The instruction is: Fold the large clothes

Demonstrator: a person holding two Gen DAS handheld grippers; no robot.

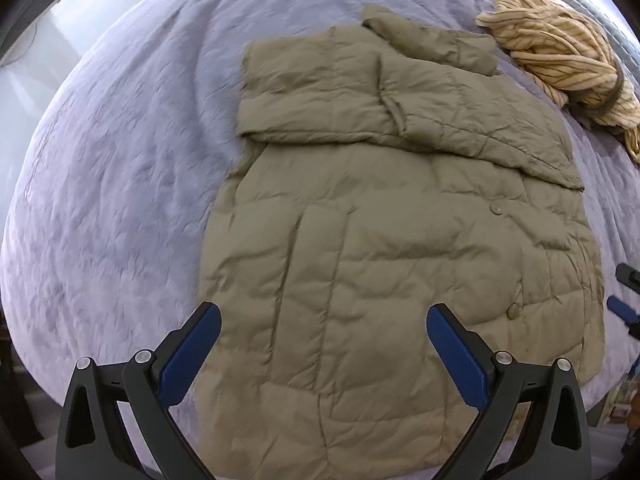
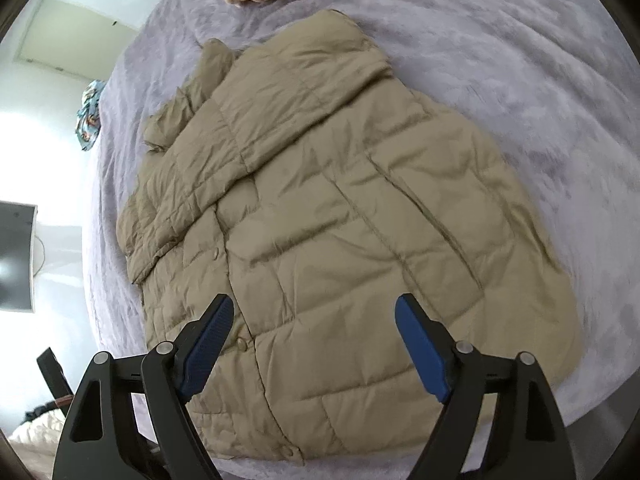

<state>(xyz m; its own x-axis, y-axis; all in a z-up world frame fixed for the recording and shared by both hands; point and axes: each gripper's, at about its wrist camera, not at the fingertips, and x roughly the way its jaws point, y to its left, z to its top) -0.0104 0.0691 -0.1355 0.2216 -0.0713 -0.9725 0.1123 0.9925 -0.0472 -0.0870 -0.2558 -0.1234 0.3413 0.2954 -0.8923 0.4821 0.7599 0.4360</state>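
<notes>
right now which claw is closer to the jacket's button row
Right. The right claw hovers over the button row, with one snap just beside a finger. The left claw hangs over the jacket body, with the row outside its fingers.

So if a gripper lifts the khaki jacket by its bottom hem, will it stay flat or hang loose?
The jacket will probably hang loose: its quilted fabric is creased and its sleeves already lie folded over. It looks puffy, so likely light. The smooth shell may slip in a shallow pinch.
</notes>
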